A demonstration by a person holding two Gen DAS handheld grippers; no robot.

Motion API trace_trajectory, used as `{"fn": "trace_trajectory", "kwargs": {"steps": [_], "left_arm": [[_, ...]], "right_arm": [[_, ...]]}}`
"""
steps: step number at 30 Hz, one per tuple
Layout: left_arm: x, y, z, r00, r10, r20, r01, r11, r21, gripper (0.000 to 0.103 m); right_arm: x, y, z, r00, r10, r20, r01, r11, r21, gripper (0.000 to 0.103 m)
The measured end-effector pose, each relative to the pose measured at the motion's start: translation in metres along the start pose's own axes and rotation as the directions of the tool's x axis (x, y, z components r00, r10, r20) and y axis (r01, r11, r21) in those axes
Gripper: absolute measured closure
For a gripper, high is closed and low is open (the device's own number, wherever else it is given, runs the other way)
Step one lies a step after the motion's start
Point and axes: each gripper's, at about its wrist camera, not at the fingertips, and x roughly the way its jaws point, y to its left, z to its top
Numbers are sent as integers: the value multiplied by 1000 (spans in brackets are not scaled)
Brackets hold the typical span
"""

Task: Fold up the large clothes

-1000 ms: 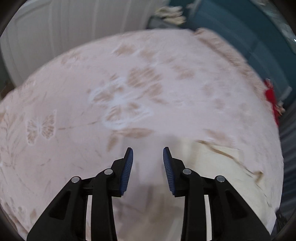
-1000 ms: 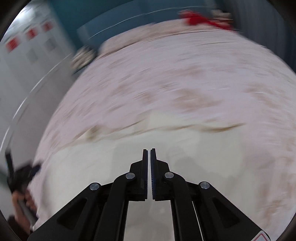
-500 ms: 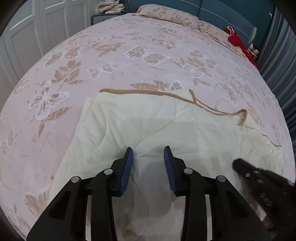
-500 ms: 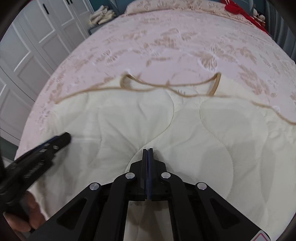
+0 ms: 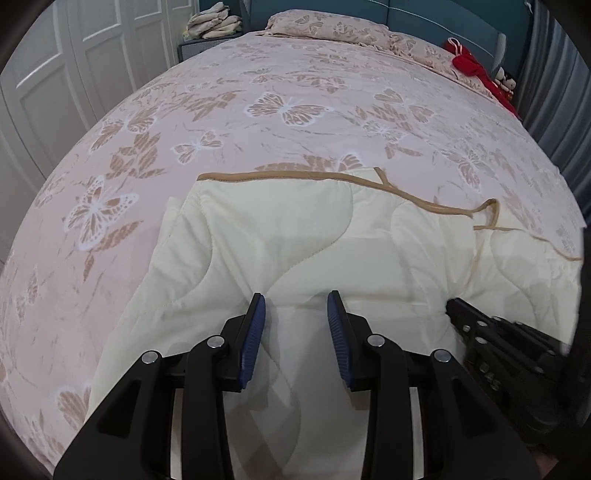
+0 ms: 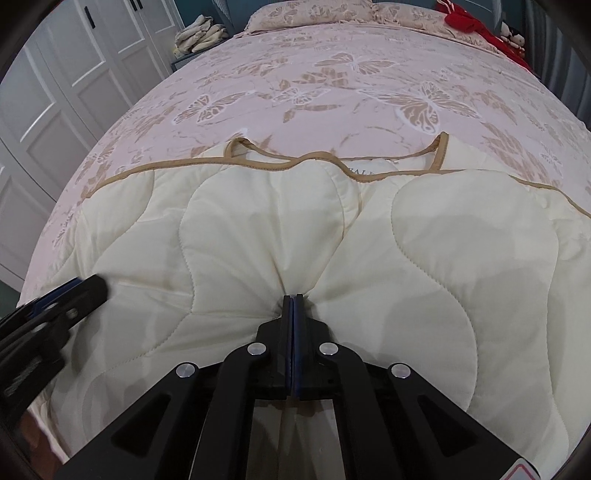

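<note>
Butterfly-print bedspread [image 5: 280,110] beneath cream quilt [image 6: 461,258]

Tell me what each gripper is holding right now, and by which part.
The right gripper is shut on a gathered pucker in the near middle of the cream quilted garment. The left gripper stands open over the same garment, pressing on nothing.

Cream quilted garment [image 6: 258,229], wavy stitch lines, tan binding [image 6: 266,162] along edges. Bedspread [image 5: 295,110] pale pink with tan and white butterflies and leaves; pillow [image 5: 332,29] same print. Red item [image 5: 476,70] at far right. White panelled wardrobe doors [image 6: 55,92]. Teal headboard [image 5: 443,14]. Gripper pads [image 5: 255,336] blue, arms black.
</note>
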Motion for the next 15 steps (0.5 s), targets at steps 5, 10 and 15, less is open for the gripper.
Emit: {"fn": "trace_trajectory", "kwargs": {"steps": [5, 10, 15], "left_arm": [[-25, 2, -12, 1000, 31, 5, -31, 999, 12, 69], [-47, 18, -27, 1000, 13, -26, -14, 999, -51, 69], [-70, 69, -50, 1000, -8, -30, 2, 978, -207, 53]], "right_arm": [[1, 3, 1, 1000, -25, 6, 25, 1000, -3, 103], [-26, 1, 4, 1000, -15, -11, 15, 999, 42, 103], [-90, 6, -43, 999, 20, 32, -21, 999, 34, 102]]}}
